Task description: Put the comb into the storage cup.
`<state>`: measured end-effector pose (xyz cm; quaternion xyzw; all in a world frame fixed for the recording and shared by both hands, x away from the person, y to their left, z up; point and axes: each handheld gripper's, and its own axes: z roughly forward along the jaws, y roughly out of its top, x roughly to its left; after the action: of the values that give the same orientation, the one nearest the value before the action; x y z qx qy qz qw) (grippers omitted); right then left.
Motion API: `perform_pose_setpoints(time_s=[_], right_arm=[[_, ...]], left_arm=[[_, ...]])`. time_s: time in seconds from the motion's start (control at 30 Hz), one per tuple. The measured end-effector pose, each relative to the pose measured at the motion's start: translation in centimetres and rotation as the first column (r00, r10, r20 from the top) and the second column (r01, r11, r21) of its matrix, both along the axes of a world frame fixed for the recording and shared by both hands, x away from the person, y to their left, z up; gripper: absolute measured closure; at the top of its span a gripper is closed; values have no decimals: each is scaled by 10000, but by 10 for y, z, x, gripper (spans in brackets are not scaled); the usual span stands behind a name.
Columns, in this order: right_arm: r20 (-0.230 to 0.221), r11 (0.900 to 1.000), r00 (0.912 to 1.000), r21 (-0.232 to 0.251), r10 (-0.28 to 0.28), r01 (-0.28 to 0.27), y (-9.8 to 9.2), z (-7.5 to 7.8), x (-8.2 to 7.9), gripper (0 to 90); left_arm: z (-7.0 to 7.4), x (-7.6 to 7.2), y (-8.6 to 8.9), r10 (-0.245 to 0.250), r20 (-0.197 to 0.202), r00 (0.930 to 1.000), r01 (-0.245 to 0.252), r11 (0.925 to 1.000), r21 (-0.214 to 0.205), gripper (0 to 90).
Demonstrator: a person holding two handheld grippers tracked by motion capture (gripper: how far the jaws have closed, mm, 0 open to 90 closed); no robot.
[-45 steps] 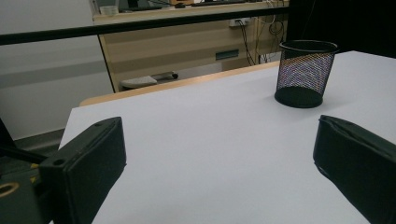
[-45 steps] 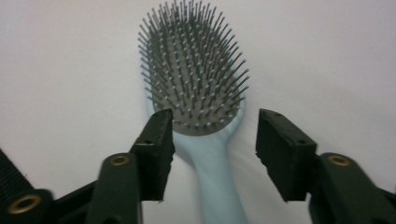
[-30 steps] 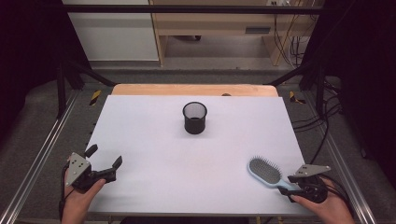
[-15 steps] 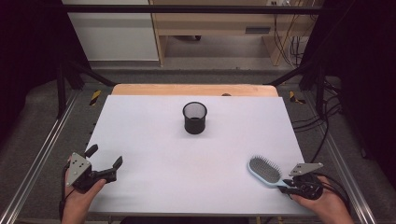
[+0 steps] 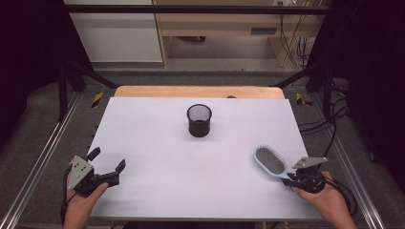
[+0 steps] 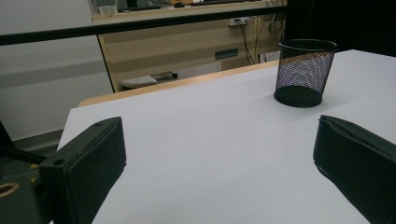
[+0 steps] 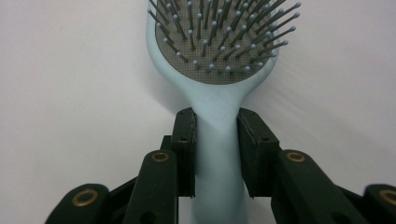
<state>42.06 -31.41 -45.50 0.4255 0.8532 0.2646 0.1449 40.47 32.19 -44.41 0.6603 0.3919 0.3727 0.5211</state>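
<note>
Black mesh cup (image 5: 199, 120) stands mid-table (image 5: 153, 143), well beyond hairbrush (image 5: 270, 161)

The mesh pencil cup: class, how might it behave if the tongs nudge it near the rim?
The mesh pencil cup looks empty and wire-thin, so probably light. It stands upright and tall for its base, so a rim push may tip it. Round walls suggest it would then roll.

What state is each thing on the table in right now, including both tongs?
Hairbrush: lying flat on the table, bristles up, handle clamped between the right tongs' jaws.
Mesh cup: upright, open top; whether anything is inside cannot be told.
Left tongs: open, holding nothing.
Right tongs: shut on the hairbrush handle.
</note>
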Motion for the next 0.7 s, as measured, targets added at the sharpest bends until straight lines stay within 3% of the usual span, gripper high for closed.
perform_pose_setpoints(time_s=[0.37,0.6,0.7], right_arm=[[668,9992,9973,287,-307,288,24,3,44,696],[1347,9968,9902,755,-371,271,44,5,58,696],[1683,9950,9846,952,-463,306,52,5,61,696]], left_arm=[[1,0,-1,-91,3,10000,91,9997,-218,26],[1,-2,-6,-266,-53,9996,265,9993,-268,21],[4,-3,-7,-308,25,9995,309,9984,-480,21]])
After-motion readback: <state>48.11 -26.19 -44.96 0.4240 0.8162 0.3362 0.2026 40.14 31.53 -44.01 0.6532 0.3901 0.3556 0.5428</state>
